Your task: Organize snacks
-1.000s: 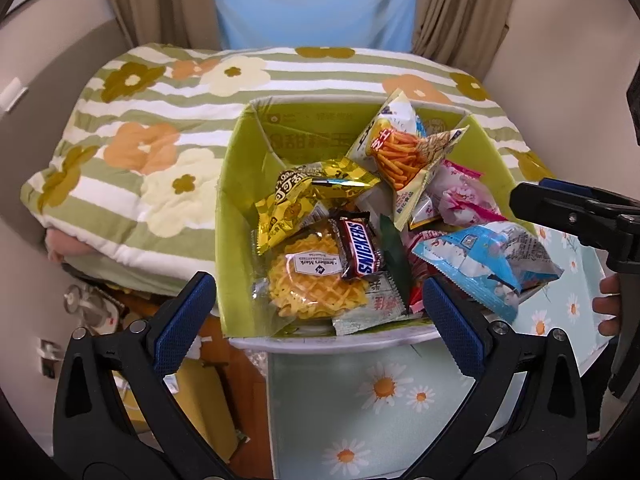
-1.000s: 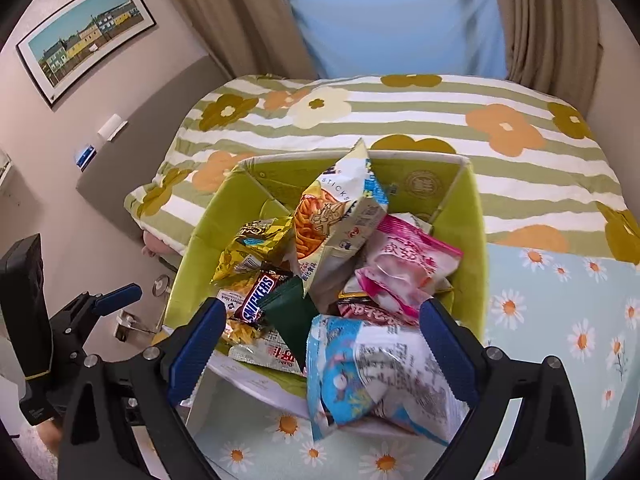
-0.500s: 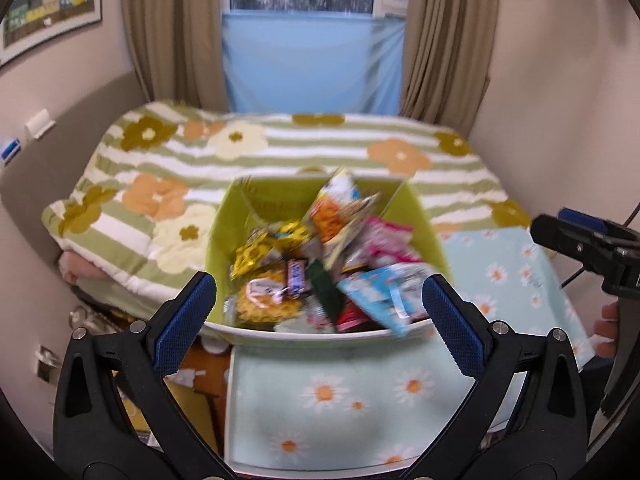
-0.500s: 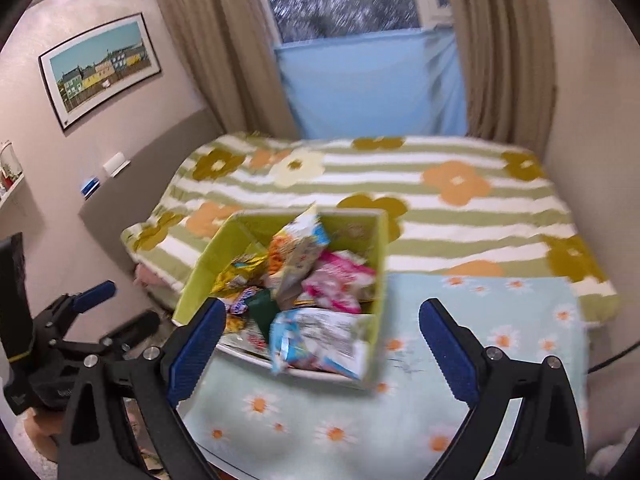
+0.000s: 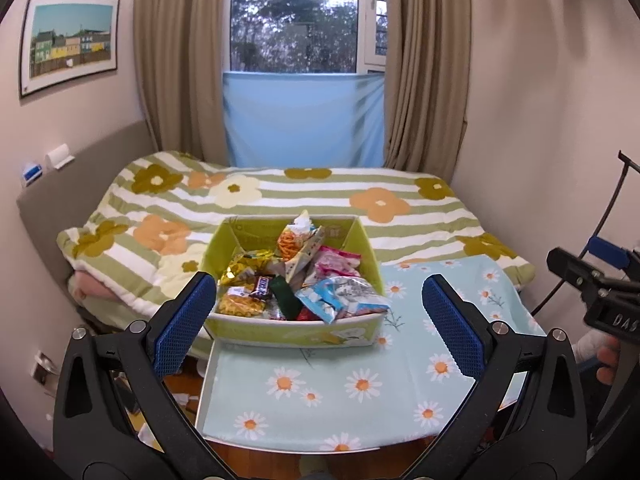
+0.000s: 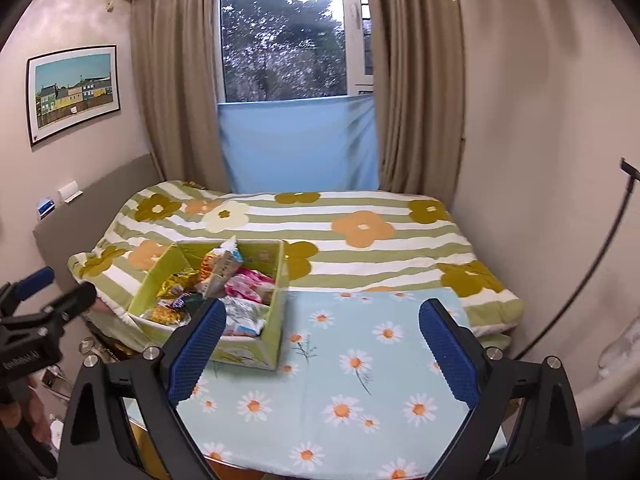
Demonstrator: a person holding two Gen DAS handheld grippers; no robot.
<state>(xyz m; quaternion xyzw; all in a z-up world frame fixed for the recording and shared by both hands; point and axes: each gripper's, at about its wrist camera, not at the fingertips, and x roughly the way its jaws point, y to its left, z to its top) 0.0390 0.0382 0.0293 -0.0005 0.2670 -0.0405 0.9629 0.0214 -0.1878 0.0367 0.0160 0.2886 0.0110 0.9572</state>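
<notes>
Here both grippers, left (image 5: 318, 312) and right (image 6: 318, 342), hang empty, jaws apart; snacks (image 5: 308, 280) fill box (image 5: 296, 334) on table (image 5: 360, 396).

One snack box (image 5: 294, 334); two claws (image 5: 320, 316) (image 6: 320, 336); one Snickers bar (image 5: 262, 287).

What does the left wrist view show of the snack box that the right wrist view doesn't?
Only the left wrist view shows the box's front wall square-on, plus the Snickers bar and waffle pack clearly. Only the right wrist view shows the box's right outer wall. Both show the heaped green box on the daisy cloth and open, empty grippers: left, right.
</notes>
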